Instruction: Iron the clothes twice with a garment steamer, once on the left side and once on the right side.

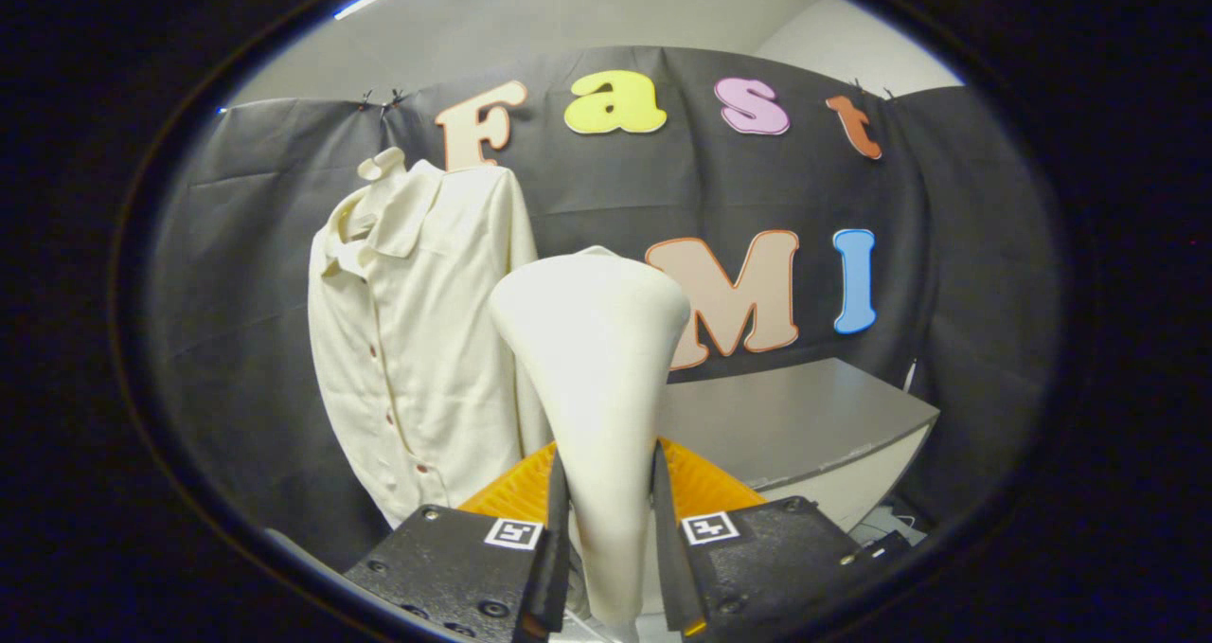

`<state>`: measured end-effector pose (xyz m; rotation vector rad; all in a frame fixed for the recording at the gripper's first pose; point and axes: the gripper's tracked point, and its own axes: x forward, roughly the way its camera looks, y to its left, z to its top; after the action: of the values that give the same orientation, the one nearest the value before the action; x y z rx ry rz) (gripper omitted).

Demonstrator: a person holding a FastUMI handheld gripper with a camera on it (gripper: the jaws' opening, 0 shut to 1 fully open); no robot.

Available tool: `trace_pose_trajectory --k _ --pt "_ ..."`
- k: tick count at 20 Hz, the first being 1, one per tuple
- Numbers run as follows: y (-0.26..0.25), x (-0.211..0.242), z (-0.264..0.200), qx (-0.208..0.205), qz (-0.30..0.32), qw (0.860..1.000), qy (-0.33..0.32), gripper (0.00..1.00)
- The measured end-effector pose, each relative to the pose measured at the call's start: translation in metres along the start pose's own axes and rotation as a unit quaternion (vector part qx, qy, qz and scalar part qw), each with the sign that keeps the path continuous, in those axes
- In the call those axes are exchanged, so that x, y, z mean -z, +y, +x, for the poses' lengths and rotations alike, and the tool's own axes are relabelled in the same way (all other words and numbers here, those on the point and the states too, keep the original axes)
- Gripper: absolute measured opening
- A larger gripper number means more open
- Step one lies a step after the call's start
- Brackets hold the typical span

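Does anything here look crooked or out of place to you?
Mostly no. The hand-held gripper is shut on the garment steamer, held upright. The cream shirt hangs beyond it to the left, buttoned, though its collar sits a bit rumpled.

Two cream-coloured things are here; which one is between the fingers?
The garment steamer, gripped by both fingers; the shirt hangs beyond, against the booth wall.

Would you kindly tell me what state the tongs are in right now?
Tongs: shut on the garment steamer, both fingers pressing its handle, its head raised beside the hanging shirt.
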<state>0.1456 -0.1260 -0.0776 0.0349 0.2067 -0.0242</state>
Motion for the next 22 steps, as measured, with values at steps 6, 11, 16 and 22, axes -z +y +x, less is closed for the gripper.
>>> trace_pose_trajectory --k 6,11,16,22 --pt "0.088 -0.002 -0.037 0.0 -0.038 0.999 -0.021 0.39" --pt "0.155 -0.003 -0.037 -0.027 -0.024 0.999 -0.022 0.39" --pt "0.212 -0.003 -0.022 -0.06 -0.02 0.998 -0.017 0.38" --pt "0.277 0.01 0.016 -0.055 0.002 0.998 -0.008 0.38"
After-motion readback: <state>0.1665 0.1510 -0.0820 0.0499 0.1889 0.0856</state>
